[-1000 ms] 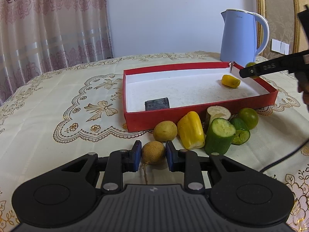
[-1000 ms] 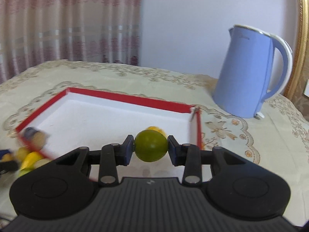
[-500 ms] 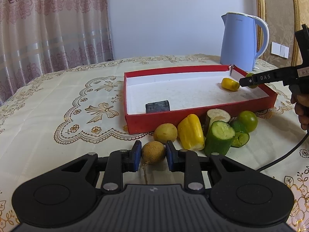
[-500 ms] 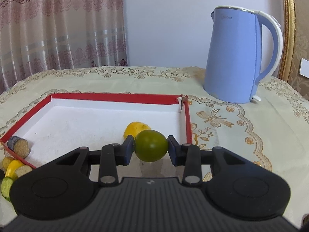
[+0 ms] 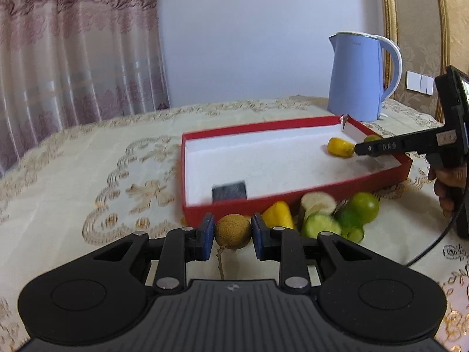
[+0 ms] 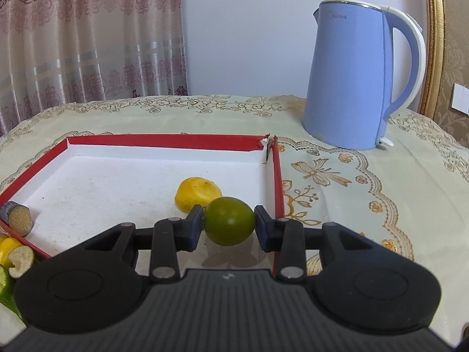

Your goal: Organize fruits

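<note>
**Q:** What does each hand-held gripper carry, and where?

**A:** The left hand-held gripper [image 5: 232, 236] is clamped on a brown round fruit [image 5: 233, 231], held just in front of the red tray [image 5: 234, 206], outside its near wall. The right hand-held gripper [image 6: 228, 225] is clamped on a green citrus [image 6: 229, 220] over the tray's right end [image 6: 278, 176], just beside a yellow fruit piece [image 6: 197, 193] lying on the white floor.

**Q:** How should these 2 fruits handle?

**A:** Both look light, firm and round, so they may roll once released. The pads [image 6: 195, 226] grip the citrus across its widest part, which seems the soundest hold. The brown fruit's thin stem [image 5: 219, 261] hangs free and looks fragile.

**Q:** What stands around or in the way?

**A:** A cut dark-skinned chunk [image 6: 16, 217] sits in the tray's left corner. Outside the near wall lie a yellow pepper [image 5: 278, 217], cucumber pieces [image 5: 321, 226] and another green citrus [image 5: 363, 206], close together. A blue kettle [image 6: 351, 88] stands on the tabletop [image 6: 366, 205] beyond the tray, well apart. The near wall is the obstacle for the left fruit.
</note>
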{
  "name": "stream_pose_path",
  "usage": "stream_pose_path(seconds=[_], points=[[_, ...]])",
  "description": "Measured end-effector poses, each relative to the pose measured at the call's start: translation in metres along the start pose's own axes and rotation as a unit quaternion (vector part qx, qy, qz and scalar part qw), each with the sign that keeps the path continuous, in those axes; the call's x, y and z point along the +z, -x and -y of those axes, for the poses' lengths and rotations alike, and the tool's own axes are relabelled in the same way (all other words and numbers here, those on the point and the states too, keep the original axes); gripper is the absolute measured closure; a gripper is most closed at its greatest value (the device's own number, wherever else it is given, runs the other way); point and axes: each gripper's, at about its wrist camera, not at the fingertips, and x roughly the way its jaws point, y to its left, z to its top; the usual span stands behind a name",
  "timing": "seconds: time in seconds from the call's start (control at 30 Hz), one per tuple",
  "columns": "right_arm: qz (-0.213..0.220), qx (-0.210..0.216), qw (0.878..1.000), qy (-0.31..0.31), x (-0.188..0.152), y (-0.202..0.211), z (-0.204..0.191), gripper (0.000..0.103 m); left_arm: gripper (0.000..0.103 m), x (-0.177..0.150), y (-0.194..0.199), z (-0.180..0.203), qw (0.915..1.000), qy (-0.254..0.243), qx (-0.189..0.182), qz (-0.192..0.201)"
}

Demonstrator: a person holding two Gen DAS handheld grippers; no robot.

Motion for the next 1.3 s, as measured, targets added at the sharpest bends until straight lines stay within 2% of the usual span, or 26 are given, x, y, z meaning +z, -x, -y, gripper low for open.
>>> stream_pose_path(seconds=[0.2,0.47,0.7,0.97,1.3], points=[[0.000,0.001,1.000,0.002,0.000,-0.001,-0.002,0.067,0.077,0.028,-0.010,0.018,0.9995,-0.026,0.000,0.016],[0.000,0.002,1.000,0.002,0.000,-0.001,-0.002,0.067,0.077,0.052,-0.041,0.034,0.9984,-0.053,0.014,0.012],[0.001,0.002,1.000,0.002,0.000,-0.002,-0.003,0.067,0.077,0.069,-0.079,0.039,0.9973,-0.064,0.035,-0.006],[0.002,0.002,1.000,0.002,-0.001,-0.001,-0.002,0.067,0.077,0.080,-0.118,0.037,0.9968,-0.053,0.048,-0.035],[0.005,0.006,1.000,-0.001,-0.002,0.000,0.000,0.067,0.077,0.098,-0.151,0.045,0.9951,-0.049,0.058,-0.064]])
